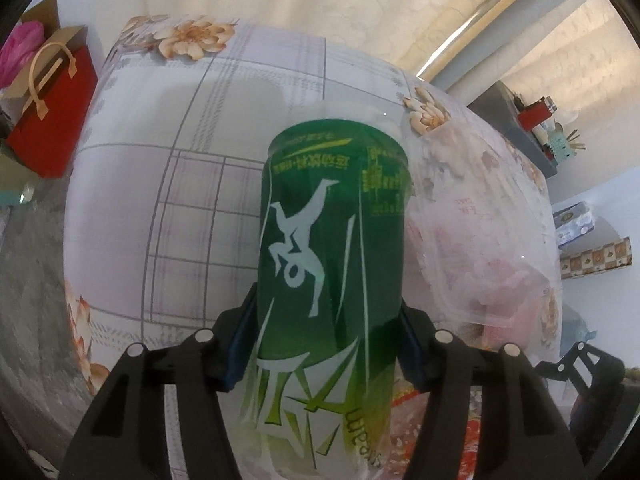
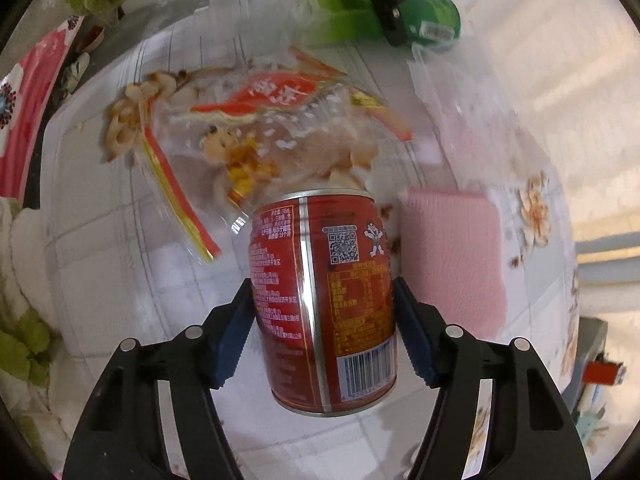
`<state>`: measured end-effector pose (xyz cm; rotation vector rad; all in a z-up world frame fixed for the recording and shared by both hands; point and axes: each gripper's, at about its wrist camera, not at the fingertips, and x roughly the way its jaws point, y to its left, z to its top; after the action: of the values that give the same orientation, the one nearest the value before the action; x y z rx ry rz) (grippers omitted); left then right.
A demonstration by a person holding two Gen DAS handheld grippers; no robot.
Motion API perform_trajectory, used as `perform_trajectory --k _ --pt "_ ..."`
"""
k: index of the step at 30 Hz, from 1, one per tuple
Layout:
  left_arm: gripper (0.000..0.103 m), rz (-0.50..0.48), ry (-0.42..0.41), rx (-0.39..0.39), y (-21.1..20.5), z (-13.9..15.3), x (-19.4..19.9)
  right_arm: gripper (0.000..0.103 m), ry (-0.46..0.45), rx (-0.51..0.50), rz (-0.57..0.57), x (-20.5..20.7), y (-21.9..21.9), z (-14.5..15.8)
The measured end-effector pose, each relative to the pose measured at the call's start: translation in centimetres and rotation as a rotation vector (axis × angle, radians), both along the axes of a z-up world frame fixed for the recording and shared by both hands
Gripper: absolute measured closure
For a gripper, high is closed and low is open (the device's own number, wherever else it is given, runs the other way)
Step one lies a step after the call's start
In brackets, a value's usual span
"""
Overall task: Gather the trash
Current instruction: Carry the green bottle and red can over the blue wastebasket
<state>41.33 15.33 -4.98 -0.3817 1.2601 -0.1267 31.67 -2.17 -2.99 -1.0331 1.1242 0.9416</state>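
A green drink can (image 1: pixel 332 200) stands between the blue pads of my left gripper (image 1: pixel 327 300), and both pads press on its sides. The right wrist view shows this same green can (image 2: pixel 432 20) at the top edge with a black finger across it. My right gripper (image 2: pixel 324 284) points down over a red can (image 2: pixel 320 248) with a barcode, its pads touching the can on both sides. Both cans are over a table (image 1: pixel 160 200) covered with a checked floral cloth.
A clear plastic bag of snack wrappers (image 2: pixel 272 120) lies just beyond the red can, and reaches beside the green can (image 1: pixel 480 240). A pink cloth (image 2: pixel 452 260) lies right of the red can. A red gift bag (image 1: pixel 52 120) stands off the table's left.
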Motion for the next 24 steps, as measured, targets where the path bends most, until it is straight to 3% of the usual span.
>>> perform_trajectory --k 6,12,20,24 --pt "0.046 0.008 -0.018 -0.028 -0.4 0.7 -1.0 0.04 0.014 -0.027 -0.107 -0.8 -4.5 0.1" --pt "0.046 0.03 -0.062 -0.072 -0.3 2.3 -2.1 0.04 0.064 0.034 -0.379 -1.4 -11.3 0.4" --pt "0.047 0.078 -0.156 -0.134 0.5 5.3 -3.8 0.041 0.187 0.256 -0.848 -0.5 -20.7 0.9" --pt "0.047 0.083 -0.224 -0.131 0.7 7.6 -5.2 0.041 0.215 0.391 -0.953 -0.8 -24.0 1.1"
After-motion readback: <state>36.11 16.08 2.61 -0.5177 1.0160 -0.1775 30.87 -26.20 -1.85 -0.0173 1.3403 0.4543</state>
